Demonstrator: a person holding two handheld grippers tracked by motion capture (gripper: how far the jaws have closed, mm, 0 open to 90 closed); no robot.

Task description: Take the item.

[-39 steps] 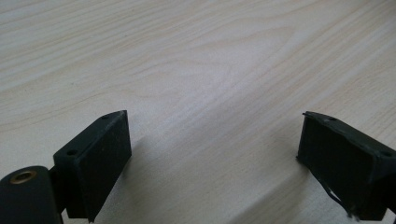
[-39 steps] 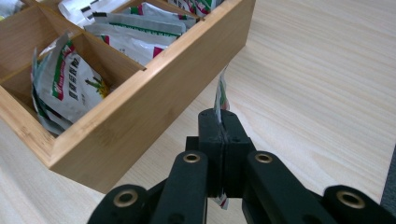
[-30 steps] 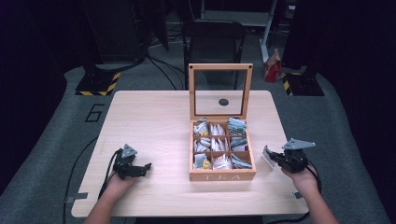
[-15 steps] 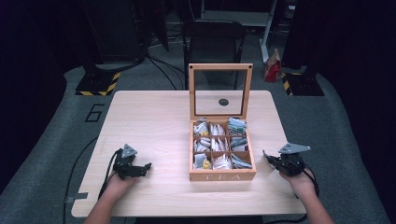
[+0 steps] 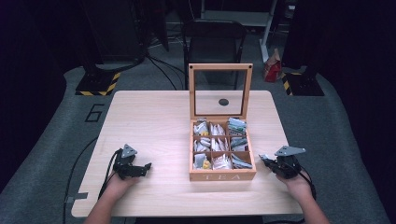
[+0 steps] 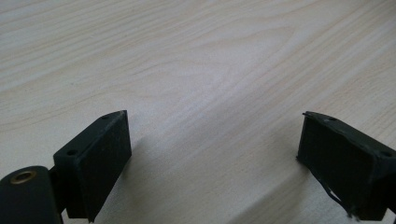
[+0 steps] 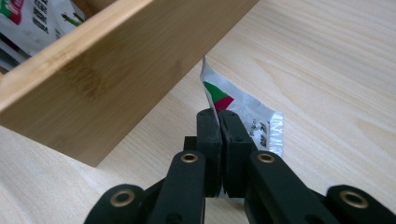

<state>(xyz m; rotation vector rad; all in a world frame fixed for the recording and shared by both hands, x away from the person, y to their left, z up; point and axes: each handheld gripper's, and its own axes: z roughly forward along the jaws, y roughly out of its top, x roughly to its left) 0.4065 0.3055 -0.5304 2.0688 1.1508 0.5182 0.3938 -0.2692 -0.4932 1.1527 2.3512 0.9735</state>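
1. Now the right gripper has its jaws pressed together on a silver tea sachet, pinching it near its upper edge; the sachet stands on end just beside the outer right wall of the tea box.
2. Compared with a second ago, the right gripper has sunk from a raised, tilted pose to sit low over the table, just off the box's front right corner. I judge this to mean the sachet is out of its compartment and about to be laid on the wood, or has only just touched it.
3. The left gripper has not shifted: its jaws stand wide apart over bare table with nothing between them, and in the high view it rests well to the left of the box.
4. Writing: the box front carries the letters "TEA". The held sachet shows a green and red patch and some dark print, too sharply angled to read. Sachets inside the box bear green and red lettering, also illegible.
5. The glass-paned lid stands upright, so the nine compartments are open for another pick.
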